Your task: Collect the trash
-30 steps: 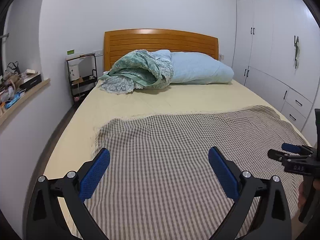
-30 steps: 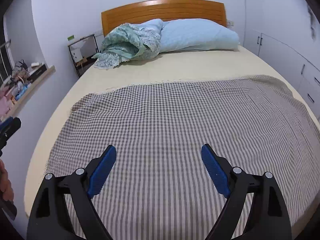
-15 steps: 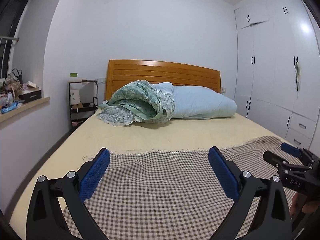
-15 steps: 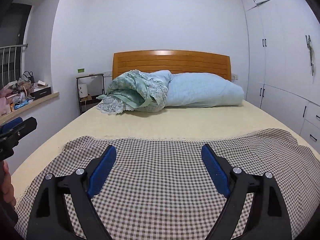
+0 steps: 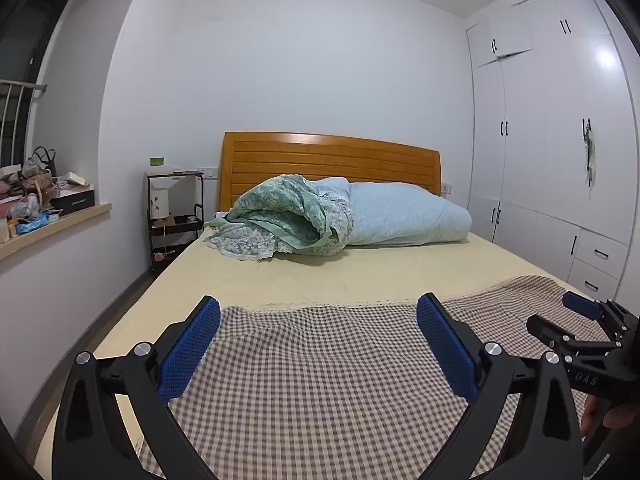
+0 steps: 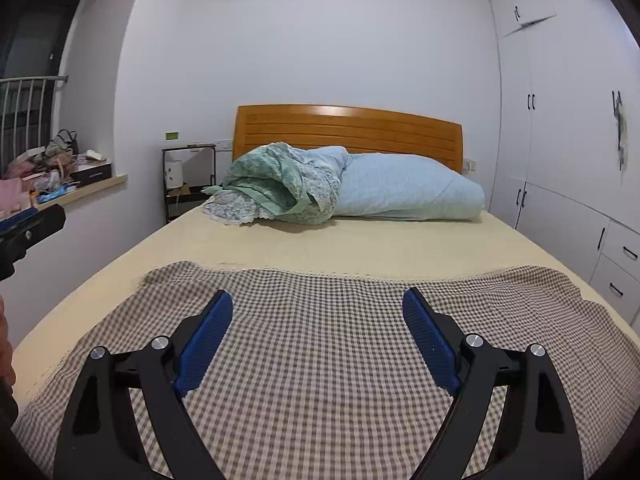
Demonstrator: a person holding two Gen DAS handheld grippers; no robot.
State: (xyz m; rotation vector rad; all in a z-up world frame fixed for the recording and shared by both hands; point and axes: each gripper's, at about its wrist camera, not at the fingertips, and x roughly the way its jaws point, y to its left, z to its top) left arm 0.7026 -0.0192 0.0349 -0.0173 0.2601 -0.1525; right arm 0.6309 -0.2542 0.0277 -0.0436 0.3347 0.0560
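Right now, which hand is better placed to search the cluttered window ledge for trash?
Probably the left. The window ledge lies on the left of both views, and the left gripper is on that side of the right gripper. Both are open and hold nothing.

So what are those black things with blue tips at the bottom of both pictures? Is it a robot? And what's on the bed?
It is not a robot. A person holds a grabbing tool, called a gripper, in each hand, and a small camera sits on each one, looking out along its two fingers. One picture comes from the left gripper, the other from the right gripper. The blue parts are soft pads. Both grippers are wide open and hold nothing.

In front is a bed with a yellow sheet. A checked cloth lies spread on the near part. By the wooden headboard are a rolled green blanket and a pale blue quilt. I see no trash on the bed; the window ledge to the left is cluttered.
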